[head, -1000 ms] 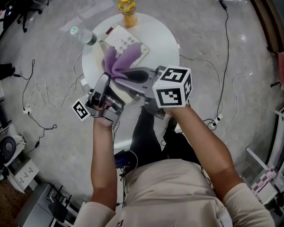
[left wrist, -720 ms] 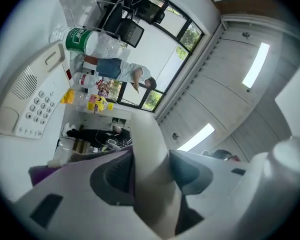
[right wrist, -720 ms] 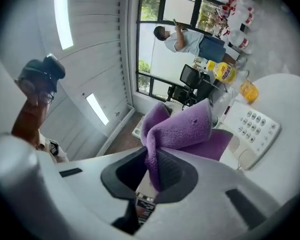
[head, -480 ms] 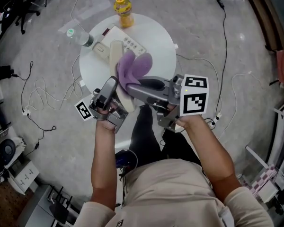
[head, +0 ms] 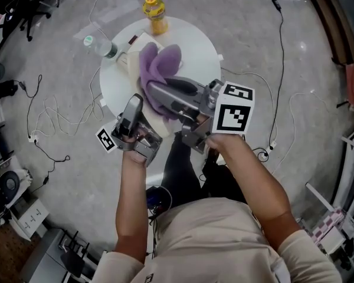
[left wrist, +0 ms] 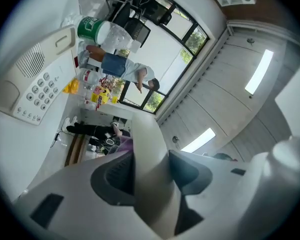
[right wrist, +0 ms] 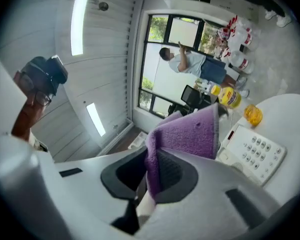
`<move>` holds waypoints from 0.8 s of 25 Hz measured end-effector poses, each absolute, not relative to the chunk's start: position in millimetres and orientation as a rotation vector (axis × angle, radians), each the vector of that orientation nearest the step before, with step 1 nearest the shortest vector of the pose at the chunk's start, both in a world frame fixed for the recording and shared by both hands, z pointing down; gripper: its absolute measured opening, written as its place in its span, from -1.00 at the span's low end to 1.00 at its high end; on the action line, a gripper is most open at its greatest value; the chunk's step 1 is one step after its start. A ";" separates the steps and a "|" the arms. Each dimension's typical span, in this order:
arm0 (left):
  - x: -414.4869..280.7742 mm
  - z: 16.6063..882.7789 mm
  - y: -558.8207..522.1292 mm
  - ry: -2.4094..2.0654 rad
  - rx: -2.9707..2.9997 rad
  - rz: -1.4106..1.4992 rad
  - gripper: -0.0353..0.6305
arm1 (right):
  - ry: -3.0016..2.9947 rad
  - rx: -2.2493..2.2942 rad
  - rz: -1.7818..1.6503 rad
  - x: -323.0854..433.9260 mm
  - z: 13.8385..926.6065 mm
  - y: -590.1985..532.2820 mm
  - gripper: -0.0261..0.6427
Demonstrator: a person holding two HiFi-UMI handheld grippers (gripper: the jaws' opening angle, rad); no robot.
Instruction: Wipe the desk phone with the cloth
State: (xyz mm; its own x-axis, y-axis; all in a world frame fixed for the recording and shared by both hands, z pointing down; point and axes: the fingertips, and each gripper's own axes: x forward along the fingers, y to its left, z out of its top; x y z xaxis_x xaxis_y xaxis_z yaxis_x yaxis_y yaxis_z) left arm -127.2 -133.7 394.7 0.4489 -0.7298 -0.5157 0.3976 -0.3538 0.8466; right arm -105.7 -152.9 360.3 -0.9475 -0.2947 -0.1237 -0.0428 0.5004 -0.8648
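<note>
Two grips: left tool (left wrist: 150,180) on handset (left wrist: 147,134), right tool (right wrist: 150,176) on purple cloth (right wrist: 185,134)
Axis: handset points away from us, under cloth

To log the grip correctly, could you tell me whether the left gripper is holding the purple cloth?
No, the purple cloth is pinched in the jaws of the right gripper; the left gripper holds the cream handset.

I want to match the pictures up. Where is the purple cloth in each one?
Head view: cloth at upper middle, over the round table.
Left gripper view: only a thin purple bit, low centre, left of the handset.
Right gripper view: cloth in the centre, pinched in the right tongs.
Shared landmark: the phone.
</note>
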 end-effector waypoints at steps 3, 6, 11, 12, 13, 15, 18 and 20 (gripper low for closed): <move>-147.6 401.7 -142.1 -0.351 1.449 -1.287 -0.28 | 2.622 -0.190 -1.472 -119.8 370.8 -119.8 -0.83; -161.3 402.0 -144.9 -0.367 1.442 -1.332 -0.28 | 2.623 -0.171 -1.516 -113.9 376.9 -96.5 -0.83; -170.7 404.3 -145.4 -0.391 1.449 -1.336 -0.28 | 2.599 -0.140 -1.550 -94.4 375.5 -74.2 -0.83; -169.5 402.2 -145.6 -0.388 1.461 -1.326 -0.28 | 2.592 -0.145 -1.551 -93.3 375.7 -75.1 -0.83; -166.2 399.4 -145.6 -0.380 1.476 -1.313 -0.28 | 2.582 -0.156 -1.548 -93.2 375.5 -78.5 -0.83; -154.3 393.4 -144.1 -0.356 1.514 -1.272 -0.28 | 2.552 -0.207 -1.527 -94.1 373.7 -92.3 -0.83; -134.8 387.9 -138.8 -0.330 1.564 -1.198 -0.28 | 2.444 -0.372 -1.481 -88.4 369.8 -131.3 -0.83; -124.2 388.4 -135.4 -0.326 1.585 -1.154 -0.28 | 2.381 -0.474 -1.429 -80.7 363.5 -160.3 -0.83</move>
